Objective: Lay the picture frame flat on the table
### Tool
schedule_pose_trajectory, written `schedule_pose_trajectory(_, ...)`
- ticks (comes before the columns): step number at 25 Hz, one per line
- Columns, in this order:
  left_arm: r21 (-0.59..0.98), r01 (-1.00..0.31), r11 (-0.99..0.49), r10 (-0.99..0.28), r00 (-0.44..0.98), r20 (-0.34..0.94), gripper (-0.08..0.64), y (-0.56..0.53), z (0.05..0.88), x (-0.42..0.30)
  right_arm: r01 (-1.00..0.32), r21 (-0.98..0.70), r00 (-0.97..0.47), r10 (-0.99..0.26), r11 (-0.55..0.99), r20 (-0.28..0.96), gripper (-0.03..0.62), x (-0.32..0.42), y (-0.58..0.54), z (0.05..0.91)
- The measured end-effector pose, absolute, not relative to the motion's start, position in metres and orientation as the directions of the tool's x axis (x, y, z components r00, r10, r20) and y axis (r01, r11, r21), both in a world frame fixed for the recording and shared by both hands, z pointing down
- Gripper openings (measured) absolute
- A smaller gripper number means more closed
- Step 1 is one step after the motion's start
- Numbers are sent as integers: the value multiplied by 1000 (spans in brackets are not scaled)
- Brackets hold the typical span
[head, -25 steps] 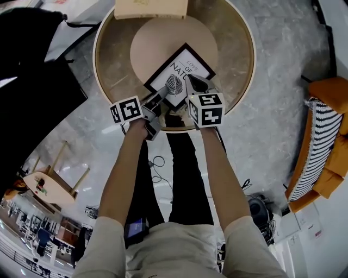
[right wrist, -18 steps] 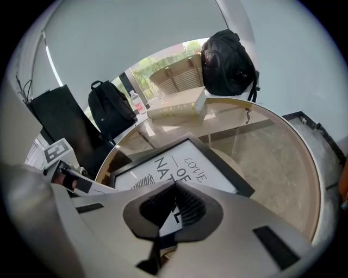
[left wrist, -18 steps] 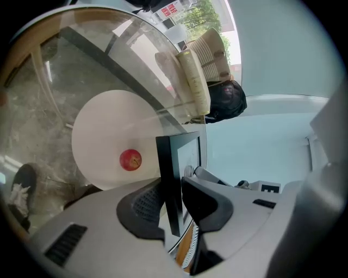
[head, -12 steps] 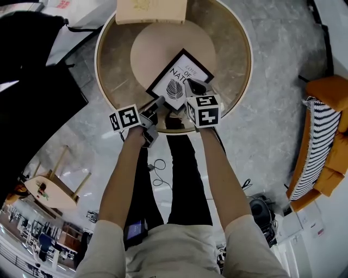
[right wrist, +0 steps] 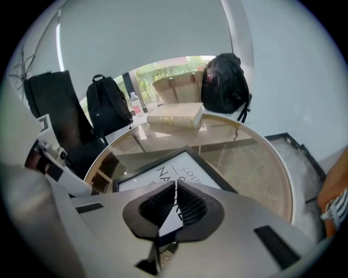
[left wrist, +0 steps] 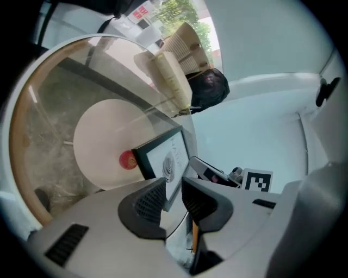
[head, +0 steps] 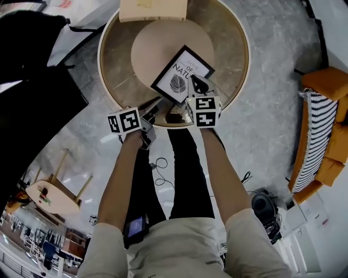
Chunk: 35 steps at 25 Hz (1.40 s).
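The black picture frame (head: 181,75) with a leaf print looks to lie flat on the round glass table (head: 242,65), near its front. In the head view my right gripper (head: 197,84) reaches over the frame's right edge. Its jaws are shut tip to tip, and in the right gripper view (right wrist: 175,184) nothing shows between them, with the frame (right wrist: 149,176) just beyond. My left gripper (head: 155,107) hovers at the table's near rim, short of the frame's lower corner. Its jaws (left wrist: 174,184) stand a little apart and empty, and the frame (left wrist: 166,157) shows past them.
A beige book (head: 153,8) lies at the table's far edge. A round lower shelf (head: 163,38) shows through the glass. Black bags (head: 32,70) stand to the left, an orange sofa (head: 323,136) to the right, a small wooden stool (head: 46,190) at lower left.
Both grippers have eased back a little toward the table's near rim. The left one now sits clear of the frame's corner. The frame has stayed where it was.
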<state>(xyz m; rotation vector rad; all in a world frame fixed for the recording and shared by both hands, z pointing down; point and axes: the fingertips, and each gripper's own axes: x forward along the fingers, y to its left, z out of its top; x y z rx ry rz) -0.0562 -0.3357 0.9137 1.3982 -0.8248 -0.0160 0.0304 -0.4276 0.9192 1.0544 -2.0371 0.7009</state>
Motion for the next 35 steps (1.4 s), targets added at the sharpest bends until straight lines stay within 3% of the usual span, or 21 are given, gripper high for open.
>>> schedule_pose_trajectory(5, 907, -419, 33, -449, 805, 388, 101, -332, 858, -52, -887, -134, -379, -531, 442, 758, 35, 25, -403, 879)
schedule_pose_trajectory(10, 907, -416, -68, -382, 850, 361, 101, -295, 770, -45, -919, -183, -364, -568, 350, 738, 35, 28, -347, 806)
schedule_pose_trajectory(16, 817, -480, -320, -266, 873, 409, 101, -265, 669, -77, -948, -205, -314, -624, 242, 716, 35, 16, -296, 714)
schedule_pose_trajectory(20, 838, -383, -388, -230, 921, 315, 101, -249, 592, -83, -952, -228, -307, -628, 206, 715, 35, 7, -270, 656)
schedule_pose_trajectory(28, 591, -463, -660, -201, 868, 455, 101, -212, 523, -95, -942, -244, -334, -656, 228, 676, 35, -15, -205, 576)
schedule_pose_trajectory(35, 365, -564, -741, -265, 745, 612, 101, -189, 508, -111, -952, -198, -303, -658, 232, 690, 35, -21, -173, 562)
